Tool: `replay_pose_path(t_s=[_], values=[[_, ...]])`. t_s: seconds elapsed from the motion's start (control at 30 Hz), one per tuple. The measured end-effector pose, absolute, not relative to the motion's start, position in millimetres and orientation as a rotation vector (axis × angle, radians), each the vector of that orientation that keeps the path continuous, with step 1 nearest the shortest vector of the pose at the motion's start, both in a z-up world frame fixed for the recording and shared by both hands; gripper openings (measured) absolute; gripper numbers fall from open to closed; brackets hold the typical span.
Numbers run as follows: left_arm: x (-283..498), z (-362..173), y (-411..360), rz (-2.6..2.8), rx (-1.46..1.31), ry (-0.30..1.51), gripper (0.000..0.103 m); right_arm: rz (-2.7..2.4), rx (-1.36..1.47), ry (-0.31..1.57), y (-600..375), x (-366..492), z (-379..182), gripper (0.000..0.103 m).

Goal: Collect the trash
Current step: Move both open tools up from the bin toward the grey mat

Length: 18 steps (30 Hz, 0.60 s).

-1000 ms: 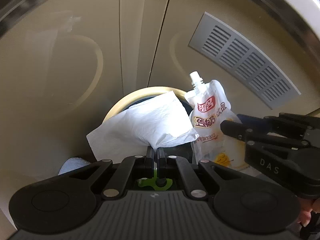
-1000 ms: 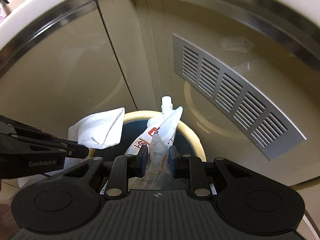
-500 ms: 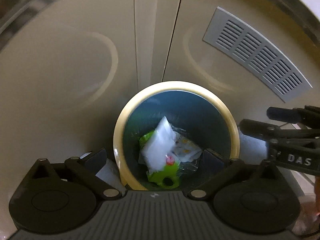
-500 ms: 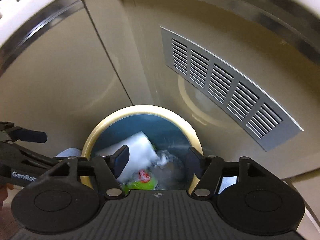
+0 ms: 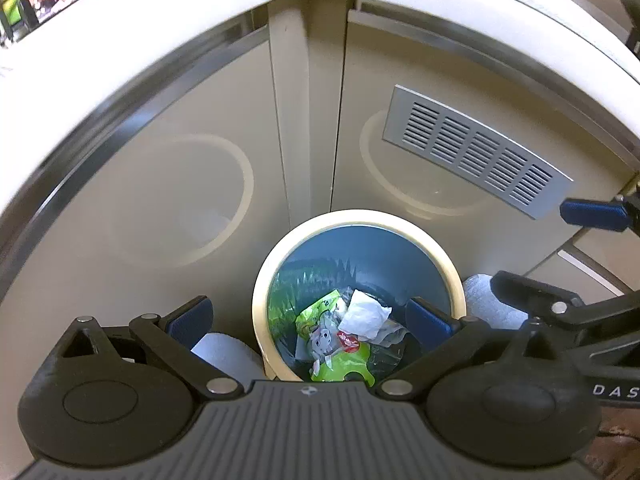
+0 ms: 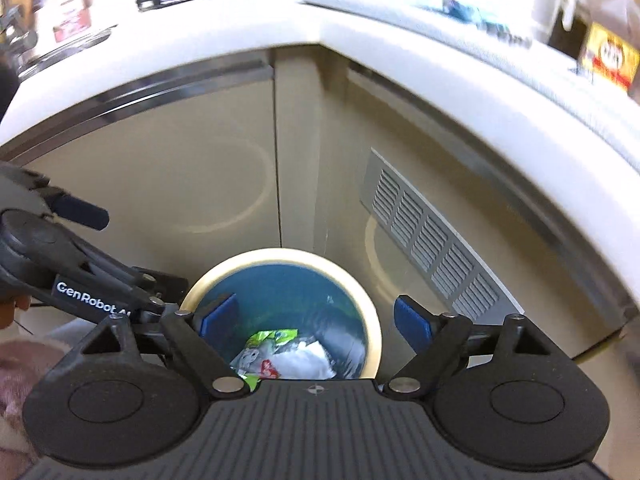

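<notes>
A round bin with a cream rim [image 5: 360,216] and a blue-grey inside stands on the floor in the cabinet corner. Inside lie a crumpled white tissue [image 5: 364,314], a green wrapper [image 5: 344,364] and other packaging. My left gripper [image 5: 308,318] hangs above the bin, wide open, with nothing between its blue pads. In the right wrist view the same bin rim [image 6: 280,256] and tissue [image 6: 304,362] show. My right gripper [image 6: 316,318] hovers over the bin, its jaws opening and empty. Each gripper shows at the edge of the other's view.
Beige cabinet doors with a grey vent grille [image 5: 476,156] rise behind the bin under a white countertop [image 5: 240,4]. Pale rounded objects [image 5: 224,354] lie on the floor on both sides of the bin. Boxes and jars stand on the counter [image 6: 608,58].
A second ago the left gripper was shut on the white tissue and the right on a spouted pouch above the bin. Both opened, the trash dropped in, and both grippers rose.
</notes>
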<state>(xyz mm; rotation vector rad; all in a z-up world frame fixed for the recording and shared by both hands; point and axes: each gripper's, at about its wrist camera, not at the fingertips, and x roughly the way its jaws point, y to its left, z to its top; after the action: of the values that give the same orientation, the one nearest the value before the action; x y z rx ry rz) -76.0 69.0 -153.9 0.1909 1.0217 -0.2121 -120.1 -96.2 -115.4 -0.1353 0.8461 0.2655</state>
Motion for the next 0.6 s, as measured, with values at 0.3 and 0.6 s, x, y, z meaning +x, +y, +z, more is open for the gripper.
replay_pose_path(t_s=[0.3,0.6], values=[[-92.6,-136.0,75.6,-0.190,0.202,0.950,0.103,0.272,-0.167,0.793,-88.8,-134.8,-101.0,0.087],[-101.3,-126.7,77.8,-0.187,0.214,0.911,0.103,0.271,-0.186,0.757,-85.2,-149.7,-94.7,0.087]])
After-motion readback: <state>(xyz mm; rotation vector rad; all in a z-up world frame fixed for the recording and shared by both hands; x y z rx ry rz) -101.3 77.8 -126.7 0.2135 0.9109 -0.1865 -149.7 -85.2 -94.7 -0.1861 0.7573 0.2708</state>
